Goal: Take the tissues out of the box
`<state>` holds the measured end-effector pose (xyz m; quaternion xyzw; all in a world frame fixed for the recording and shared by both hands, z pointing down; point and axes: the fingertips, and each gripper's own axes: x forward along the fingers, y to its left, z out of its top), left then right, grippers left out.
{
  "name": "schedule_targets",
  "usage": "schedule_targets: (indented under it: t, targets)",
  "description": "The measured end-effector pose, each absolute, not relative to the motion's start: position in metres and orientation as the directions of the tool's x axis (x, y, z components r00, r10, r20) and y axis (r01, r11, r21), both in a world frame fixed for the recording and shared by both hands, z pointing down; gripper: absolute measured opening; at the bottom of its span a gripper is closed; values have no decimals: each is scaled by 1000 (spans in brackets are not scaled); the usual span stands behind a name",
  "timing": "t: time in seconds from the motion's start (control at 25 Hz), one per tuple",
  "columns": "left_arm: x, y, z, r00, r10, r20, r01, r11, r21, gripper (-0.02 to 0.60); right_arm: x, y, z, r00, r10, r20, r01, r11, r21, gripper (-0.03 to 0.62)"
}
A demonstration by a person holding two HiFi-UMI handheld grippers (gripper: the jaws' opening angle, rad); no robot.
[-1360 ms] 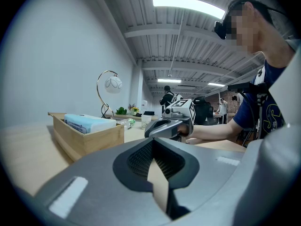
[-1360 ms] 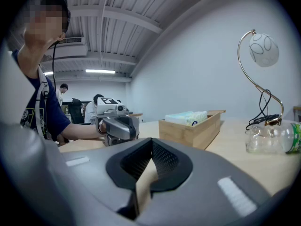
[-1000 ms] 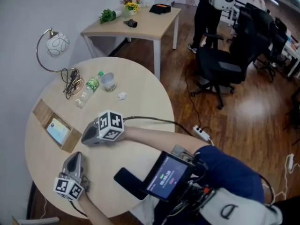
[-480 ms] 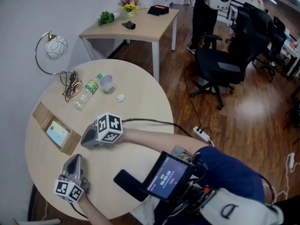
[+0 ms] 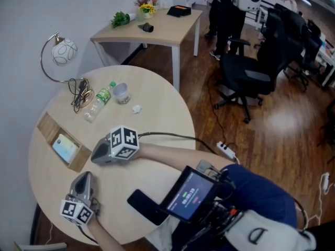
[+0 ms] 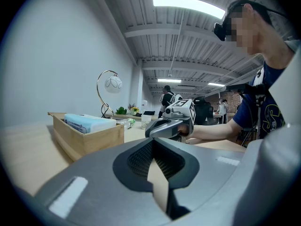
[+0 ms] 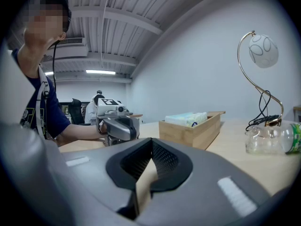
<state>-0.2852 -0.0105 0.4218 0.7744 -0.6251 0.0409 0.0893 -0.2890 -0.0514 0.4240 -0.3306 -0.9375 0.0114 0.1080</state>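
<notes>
Place: open-plan office / lab-type wkspace.
Seating: several black swivel chairs [image 5: 246, 72].
Furniture: rect. desk [image 5: 157, 27] & round table [image 5: 162, 109], both light wood.
Underfoot: wood-plank floor [image 5: 282, 124], power strip [image 5: 226, 149] w/ cable.
Overhead: ribbed ceiling [image 6: 197, 36], strip lights [image 6: 188, 4].

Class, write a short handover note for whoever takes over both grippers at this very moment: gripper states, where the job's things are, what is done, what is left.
Left gripper: shut, empty, near the table's edge, short of the wooden box.
Right gripper: shut, empty, beside the box, not touching it.
Tissue pack: lies in the box.
Done: nothing; neither gripper has hold of the tissues yet.
Left: open a gripper, reach into the box, take the tissues out.
</notes>
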Motion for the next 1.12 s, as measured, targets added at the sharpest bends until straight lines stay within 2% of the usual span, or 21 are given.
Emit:
schedule_targets:
  t: [0.32, 0.84, 1.12]
  targets:
    - [-284, -11, 421, 214, -960, 179, -976, -201, 86, 3, -283, -51, 418, -752, 643, 148, 638, 766, -84, 1]
    - [-292, -23, 413, 155, -977, 146, -987, -146, 73, 5, -280, -58, 409, -750, 640, 166, 641, 766, -57, 0]
    - [-282, -17, 418, 161, -971, 176, -985, -148, 84, 5, -272, -55, 416, -752, 639, 159, 635, 768, -86, 0]
